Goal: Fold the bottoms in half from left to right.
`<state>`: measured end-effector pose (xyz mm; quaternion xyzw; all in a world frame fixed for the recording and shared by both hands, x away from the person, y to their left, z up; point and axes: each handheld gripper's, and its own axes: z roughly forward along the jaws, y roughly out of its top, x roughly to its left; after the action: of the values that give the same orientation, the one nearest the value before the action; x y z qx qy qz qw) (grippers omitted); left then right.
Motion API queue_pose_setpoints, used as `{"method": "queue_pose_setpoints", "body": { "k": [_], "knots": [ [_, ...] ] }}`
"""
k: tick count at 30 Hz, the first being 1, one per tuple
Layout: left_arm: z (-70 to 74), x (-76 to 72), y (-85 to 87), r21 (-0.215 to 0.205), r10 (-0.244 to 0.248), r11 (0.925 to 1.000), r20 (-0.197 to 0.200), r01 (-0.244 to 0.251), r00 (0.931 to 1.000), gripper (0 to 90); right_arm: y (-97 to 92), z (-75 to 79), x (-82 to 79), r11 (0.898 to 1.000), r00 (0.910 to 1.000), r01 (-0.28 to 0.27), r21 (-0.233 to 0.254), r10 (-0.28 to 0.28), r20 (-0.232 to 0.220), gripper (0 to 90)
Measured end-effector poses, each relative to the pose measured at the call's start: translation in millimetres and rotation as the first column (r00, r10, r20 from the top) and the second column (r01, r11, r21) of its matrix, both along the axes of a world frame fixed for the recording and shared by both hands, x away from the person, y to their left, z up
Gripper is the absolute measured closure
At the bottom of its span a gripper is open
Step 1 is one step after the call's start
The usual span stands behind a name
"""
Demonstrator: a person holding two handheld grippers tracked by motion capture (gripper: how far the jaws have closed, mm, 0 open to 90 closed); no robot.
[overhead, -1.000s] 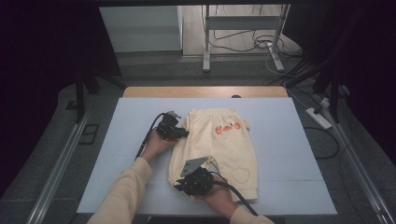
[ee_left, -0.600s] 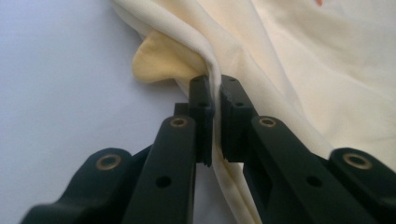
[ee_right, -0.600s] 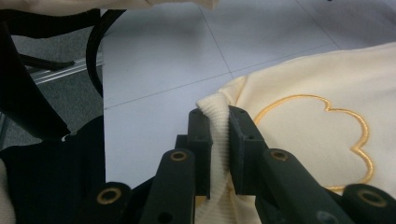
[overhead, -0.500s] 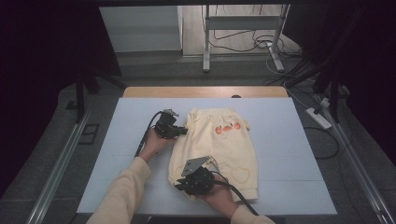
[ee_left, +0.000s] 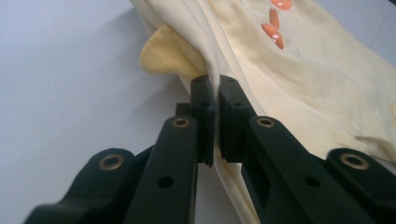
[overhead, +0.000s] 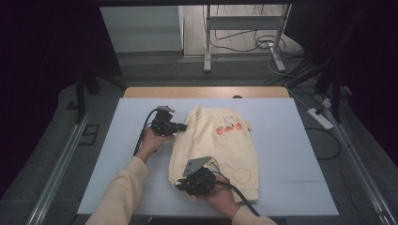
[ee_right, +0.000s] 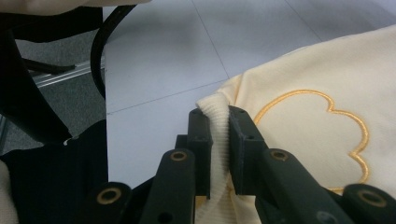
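L hand-held gripper (ee_left: 215, 100) clamped on sweater (overhead: 220, 145) edge | R hand-held gripper (ee_right: 219, 123) clamped on hem | lift both evenly, keep cloth taut

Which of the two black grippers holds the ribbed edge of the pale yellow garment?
The right gripper: its jaws pinch the ribbed hem of the pale yellow garment. The left gripper holds smooth, thin fabric instead.

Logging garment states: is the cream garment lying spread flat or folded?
Not flat: the cream garment is spread but bunched where the left gripper and right gripper pinch its edges.
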<state>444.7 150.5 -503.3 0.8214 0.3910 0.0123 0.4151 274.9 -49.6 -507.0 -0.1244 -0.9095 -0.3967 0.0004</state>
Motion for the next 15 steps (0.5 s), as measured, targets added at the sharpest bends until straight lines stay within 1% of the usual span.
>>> {"method": "queue_pose_setpoints", "body": {
  "k": [8, 11, 13, 15],
  "knots": [
    [6.9, -2.1, 2.3, -0.023, 0.0, 0.9997, 0.013, 0.001, 0.9999, 85.2, -0.7, 1.6, -0.1, 1.0, 1.0, 0.0, 0.007, 0.0, 0.004, 79.6],
    [10.2, -3.2, 4.0, -0.044, 0.004, 0.999, 0.013, -0.004, 0.9999, 85.2, -1.2, 3.5, -0.2, 1.0, 1.0, 0.0, 0.006, 0.0, 0.006, 79.6],
    [11.7, -3.6, 5.1, -0.056, 0.005, 0.9984, 0.011, -0.005, 0.9999, 85.2, -1.5, 4.6, -0.3, 1.0, 1.0, 0.0, 0.015, 0.0, 0.006, 79.6],
    [13.2, -4.3, 5.7, -0.057, 0.005, 0.9983, 0.015, -0.005, 0.9999, 85.4, -1.8, 6.1, -0.8, 1.0, 1.0, -0.002, 0.022, 0.002, 0.008, 79.6]
  ]
}}
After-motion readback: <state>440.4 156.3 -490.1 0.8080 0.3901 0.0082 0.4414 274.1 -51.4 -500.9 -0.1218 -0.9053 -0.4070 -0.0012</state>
